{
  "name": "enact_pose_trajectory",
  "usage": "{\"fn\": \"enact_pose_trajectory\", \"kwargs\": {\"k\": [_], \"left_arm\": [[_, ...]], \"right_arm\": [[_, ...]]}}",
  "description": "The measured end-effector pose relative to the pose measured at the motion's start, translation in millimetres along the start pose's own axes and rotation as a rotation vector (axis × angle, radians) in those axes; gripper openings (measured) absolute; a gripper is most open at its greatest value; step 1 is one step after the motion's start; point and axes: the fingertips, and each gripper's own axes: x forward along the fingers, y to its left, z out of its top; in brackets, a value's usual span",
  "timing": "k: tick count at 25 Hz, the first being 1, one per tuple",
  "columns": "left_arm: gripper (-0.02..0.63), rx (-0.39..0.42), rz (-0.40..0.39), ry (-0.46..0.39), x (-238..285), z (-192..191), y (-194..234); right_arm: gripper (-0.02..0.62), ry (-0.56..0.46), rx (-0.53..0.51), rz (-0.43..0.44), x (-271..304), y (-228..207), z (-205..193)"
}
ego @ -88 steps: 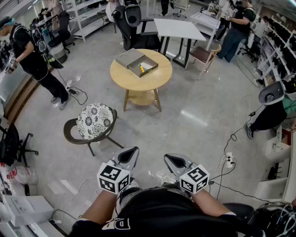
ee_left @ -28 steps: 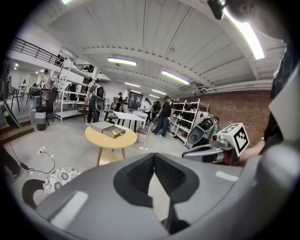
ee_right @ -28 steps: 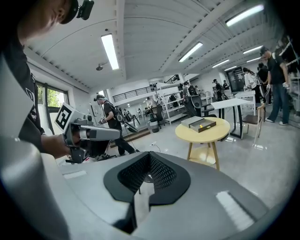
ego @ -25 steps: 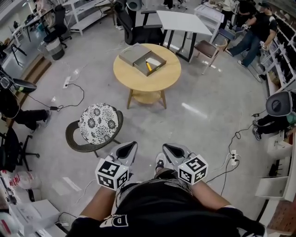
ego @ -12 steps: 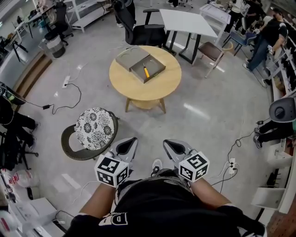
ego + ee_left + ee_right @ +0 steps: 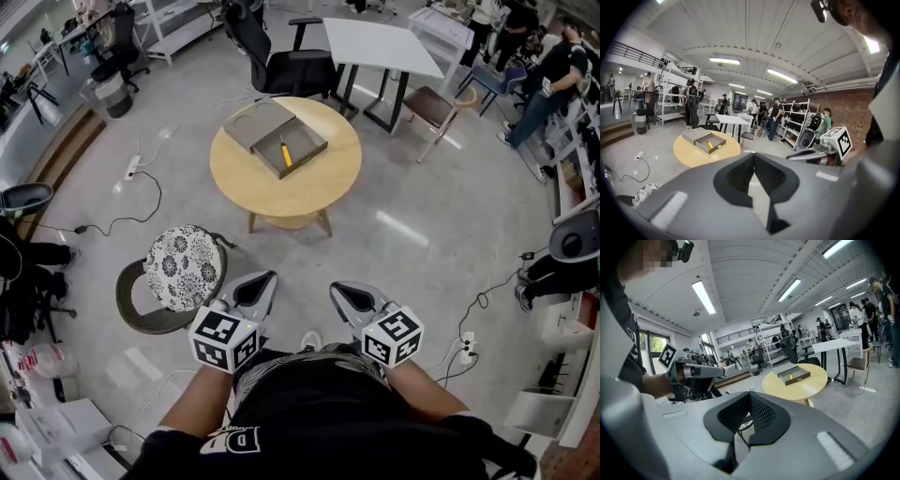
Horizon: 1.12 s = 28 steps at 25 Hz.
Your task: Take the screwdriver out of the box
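On gripper views, not overhead: left gripper (image 6: 753, 159), right gripper (image 6: 750, 395) jaws together, empty.

Well ahead of the jaws, the round table (image 6: 298, 190) is pale yellow, the box (image 6: 261, 125) grey, the screwdriver (image 6: 285, 154) seemingly yellow-orange. Left of them, the chair cushion (image 6: 184, 265) is black-and-white floral. The left gripper (image 6: 265, 279) and right gripper (image 6: 337, 290) are grey, their marker cubes (image 6: 225, 339) black-and-white

Item count, head view.
Counted were one round desk (image 6: 314, 202), one open box (image 6: 306, 150), one grey lid (image 6: 253, 124), one screwdriver (image 6: 285, 153), one patterned chair (image 6: 183, 267), one white desk (image 6: 380, 45) and two grippers: left gripper (image 6: 265, 279), right gripper (image 6: 337, 291).
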Motion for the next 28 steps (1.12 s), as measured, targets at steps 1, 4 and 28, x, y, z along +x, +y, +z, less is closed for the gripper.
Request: {"fn": "enact_pose_trajectory", "kwargs": {"k": [1,4,28], "left_arm": [[0.058,-0.001,0.002,0.0,4.2,1.7,-1.1],[0.059,-0.001,0.009,0.012,12.8,5.2,-3.1],[0.058,-0.041,-0.027,0.038,106.3,26.7,48.1]], "right_arm": [[-0.002,-0.002,-0.001,0.0,-1.1,-4.5,2.1],[-0.002,-0.011,0.005,-0.007,-2.6,-16.9,9.5],[-0.002,0.047,0.035,-0.037,58.3,-95.1,27.7]]}}
